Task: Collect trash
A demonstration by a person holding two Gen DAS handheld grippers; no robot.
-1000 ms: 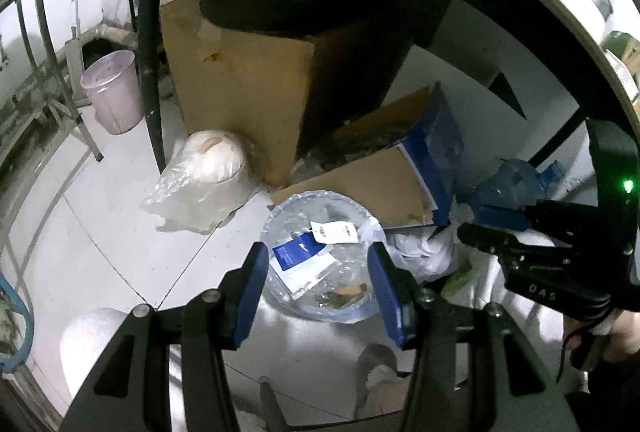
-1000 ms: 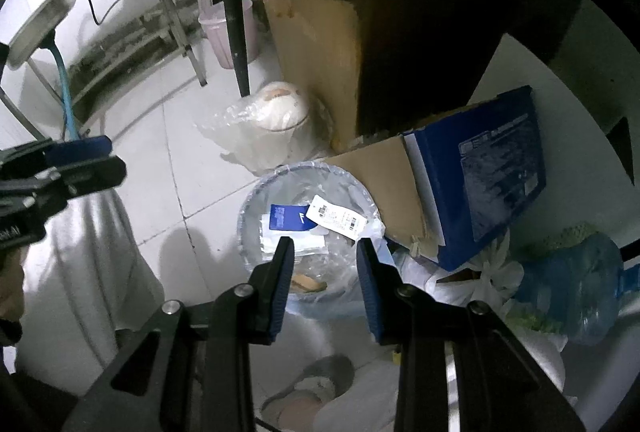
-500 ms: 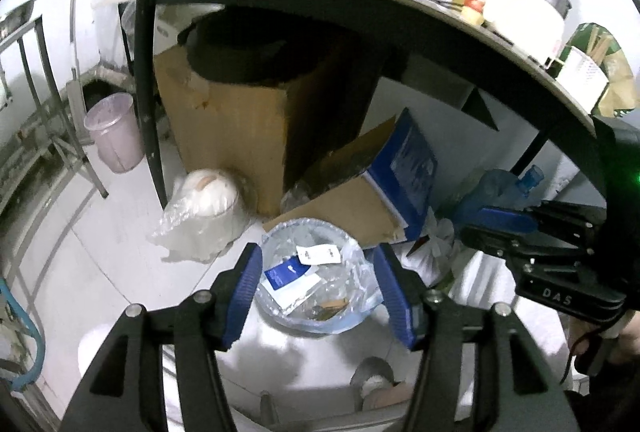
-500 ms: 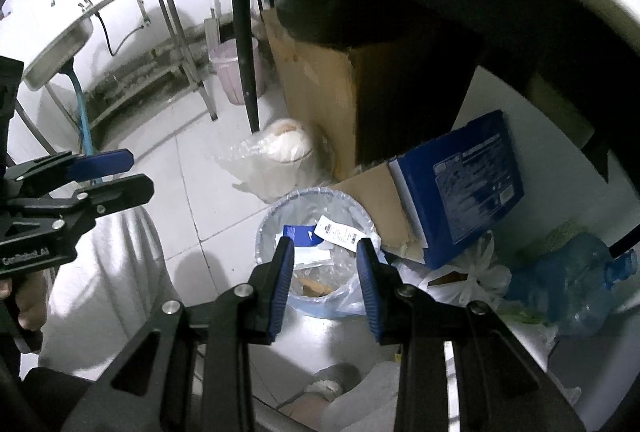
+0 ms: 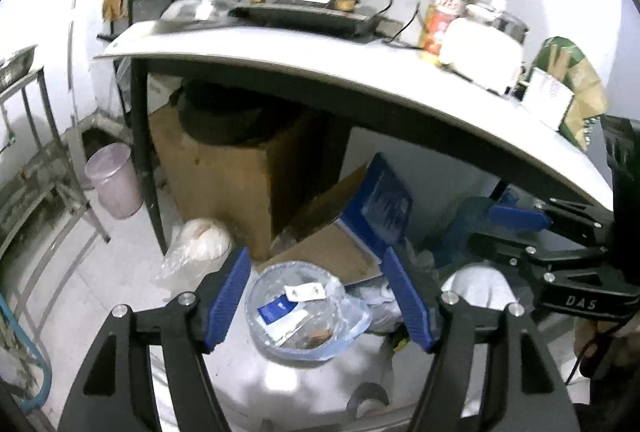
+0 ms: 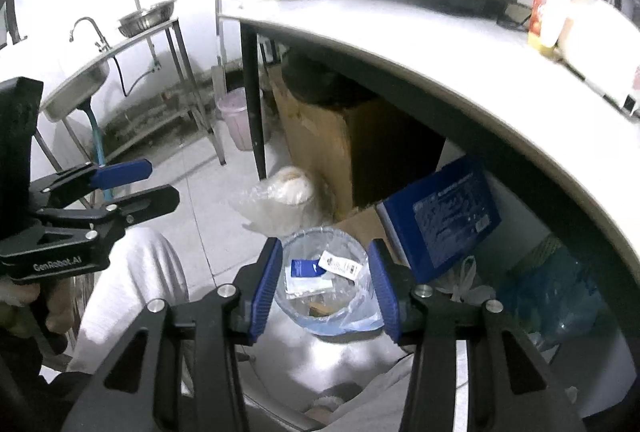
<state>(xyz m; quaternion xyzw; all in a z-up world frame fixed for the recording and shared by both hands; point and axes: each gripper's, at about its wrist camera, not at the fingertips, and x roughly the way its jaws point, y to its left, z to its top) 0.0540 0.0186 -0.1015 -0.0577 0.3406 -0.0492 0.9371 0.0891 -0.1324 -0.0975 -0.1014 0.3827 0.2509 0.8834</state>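
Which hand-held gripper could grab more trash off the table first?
Probably the right hand-held gripper: its jaws are opening and empty, and the table edge runs near it. The left hand-held gripper is empty too.

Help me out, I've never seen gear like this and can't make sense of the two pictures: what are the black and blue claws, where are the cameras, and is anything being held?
There is no robot here. A person holds a hand-operated two-finger gripper in each hand, and each carries a wide-angle camera looking forward along its blue-padded fingers.

One picture is from the left gripper, with the right one at its side. The other is from the right gripper, with the left at its side.

Both look down at a bin lined with a clear bag, already holding paper scraps and wrappers. Behind it stand a cardboard box and a blue carton, under a white table.

Both grippers' jaws are opening, with nothing between them.
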